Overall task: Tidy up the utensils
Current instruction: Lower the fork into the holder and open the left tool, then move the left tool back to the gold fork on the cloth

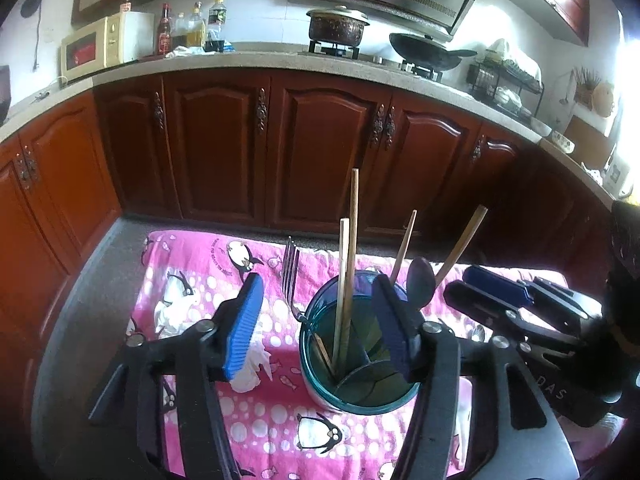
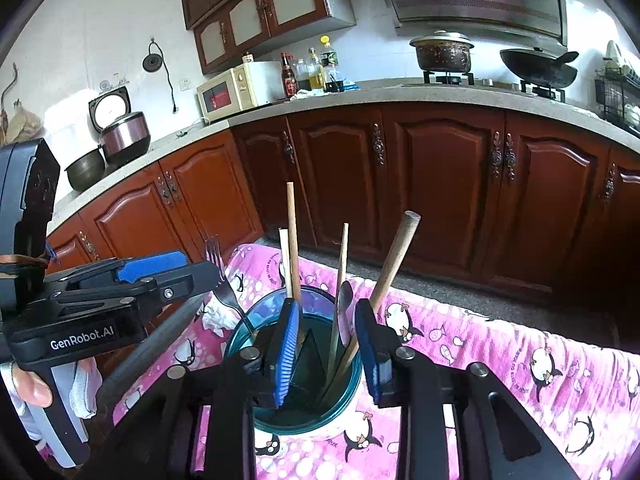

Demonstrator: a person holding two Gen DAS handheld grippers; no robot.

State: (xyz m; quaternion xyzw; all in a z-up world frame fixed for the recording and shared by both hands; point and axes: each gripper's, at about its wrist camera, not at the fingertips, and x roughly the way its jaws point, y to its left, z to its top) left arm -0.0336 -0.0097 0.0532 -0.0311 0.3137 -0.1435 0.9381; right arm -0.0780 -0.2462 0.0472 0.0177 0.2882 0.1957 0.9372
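- We take the teal utensil holder (image 1: 360, 364) as the landmark; it stands upright on the pink penguin-print cloth (image 1: 256, 408) that covers the surface.
- Inside the holder we see dividers that split it into compartments.
- Two wooden chopsticks (image 1: 347, 280) stand almost upright in the holder's left compartment, as the left wrist view shows them.
- A fork (image 1: 291, 276) leans out over the holder's left rim, tines up.
- A dark spoon (image 1: 421, 282) stands at the holder's right side, bowl up, with two more wooden handles (image 1: 460, 240) leaning out to the right behind it.
- In the right wrist view the thicker of these handles (image 2: 394, 258) tilts to the right from the holder's right side, just beside the right blue pad.
- The left gripper (image 1: 320, 320) hovers above the holder; its jaws stand wide apart and grip nothing, although the two chopsticks rise in the gap between them.
- The right gripper (image 2: 326, 344) sits over the holder's mouth; its jaws stand partly apart, with the spoon and a thin chopstick (image 2: 340, 288) in the gap. We see no pad pressing on either.
- A crumpled white tissue (image 1: 176, 308) lies on the cloth to the left of the holder.
- A thumb (image 2: 30, 386) of the person shows at the left gripper's handle, well left of the holder.
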